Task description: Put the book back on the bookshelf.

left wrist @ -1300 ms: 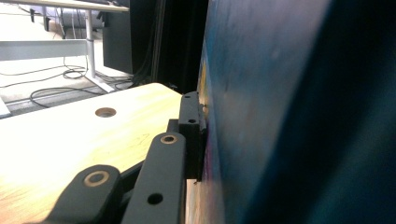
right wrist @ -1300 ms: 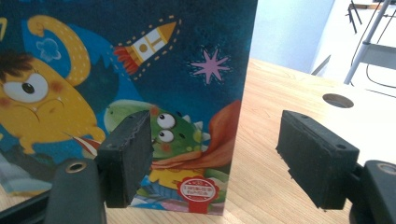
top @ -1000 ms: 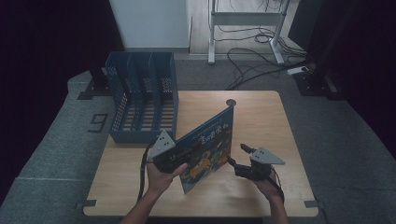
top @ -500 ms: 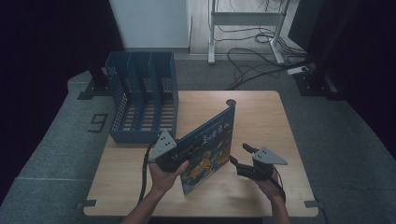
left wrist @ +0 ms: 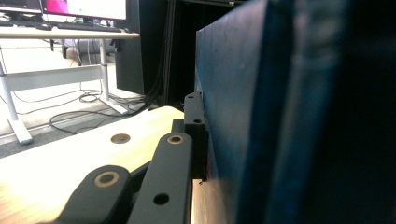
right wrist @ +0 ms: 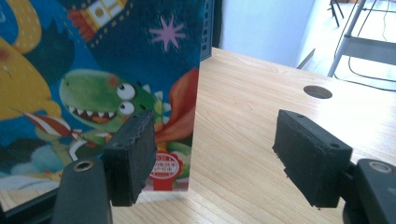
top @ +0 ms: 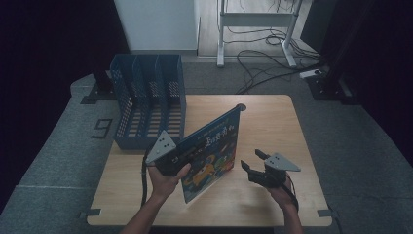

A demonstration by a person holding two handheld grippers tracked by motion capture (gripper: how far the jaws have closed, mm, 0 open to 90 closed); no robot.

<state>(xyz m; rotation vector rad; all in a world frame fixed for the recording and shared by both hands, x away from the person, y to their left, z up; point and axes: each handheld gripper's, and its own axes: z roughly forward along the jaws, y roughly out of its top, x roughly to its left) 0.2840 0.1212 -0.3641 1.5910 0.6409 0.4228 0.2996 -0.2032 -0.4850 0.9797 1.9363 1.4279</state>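
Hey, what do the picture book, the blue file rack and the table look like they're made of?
Picture book: likely glossy printed card or paper, its stiff flat cover bearing bright cartoon art. Blue file rack: probably moulded plastic, matte, with slotted grid walls. Table: light wood or wood-look laminate, with visible grain lines.

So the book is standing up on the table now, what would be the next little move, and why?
Probably carry the book left toward the blue rack. The left gripper is clamped on its edge and holds it upright on one corner, the right gripper waits open beside it, and the rack's slots look empty.
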